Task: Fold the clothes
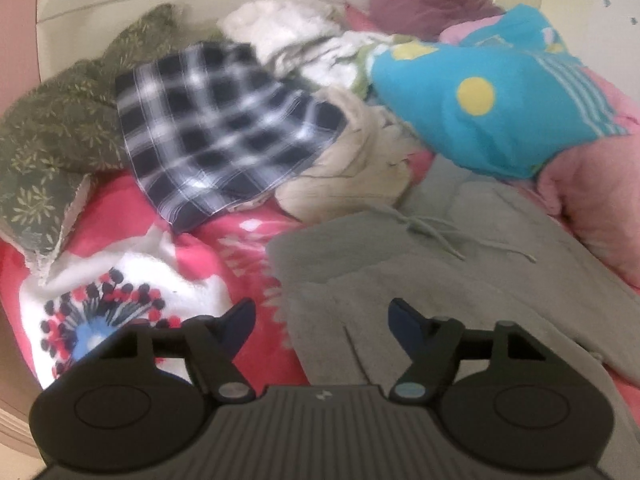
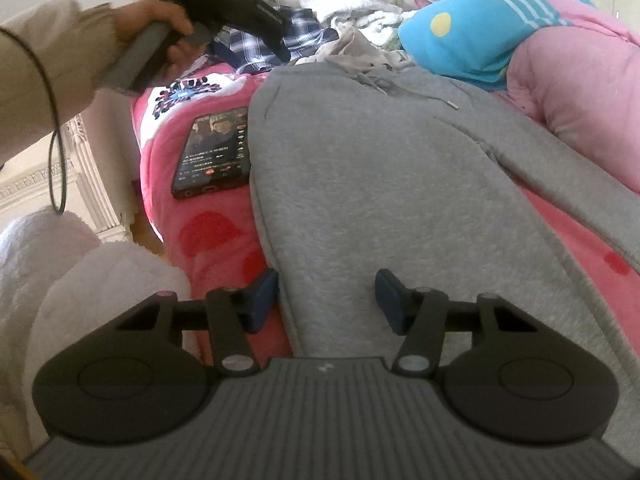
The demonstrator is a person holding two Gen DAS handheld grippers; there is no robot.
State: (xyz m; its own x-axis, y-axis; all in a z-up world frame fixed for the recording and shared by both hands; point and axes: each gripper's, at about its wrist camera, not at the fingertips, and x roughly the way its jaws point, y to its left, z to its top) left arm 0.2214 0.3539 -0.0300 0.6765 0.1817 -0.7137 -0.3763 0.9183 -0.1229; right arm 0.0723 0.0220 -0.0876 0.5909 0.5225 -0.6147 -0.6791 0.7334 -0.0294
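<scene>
Currently the grey sweatpants (image 2: 360, 184) are laid flat on the red floral blanket (image 2: 208, 232), waistband and drawstring (image 2: 416, 90) at the far end, one leg running back toward the right-wrist camera. The right gripper (image 2: 327, 298) is held over that leg, jaws spread partway, grey fabric seen between the blue pads (image 2: 262, 300); no pinch can be confirmed. The left gripper (image 1: 322, 326) is seen low over the pants' left edge, jaws spread wider, nothing clamped; from the right wrist it is seen up at top left, held in the left hand (image 2: 160, 28). A lit phone (image 2: 214, 152) is lying on the blanket just beside the pants' left edge. Beyond the waistband, unfolded clothes are heaped: plaid cloth (image 1: 224, 128), green patterned piece (image 1: 52, 132), white items (image 1: 288, 28), beige garment (image 1: 352, 168). A blue dotted cloth (image 1: 488, 96) and pink quilt (image 2: 576, 92) are seen to the right.
</scene>
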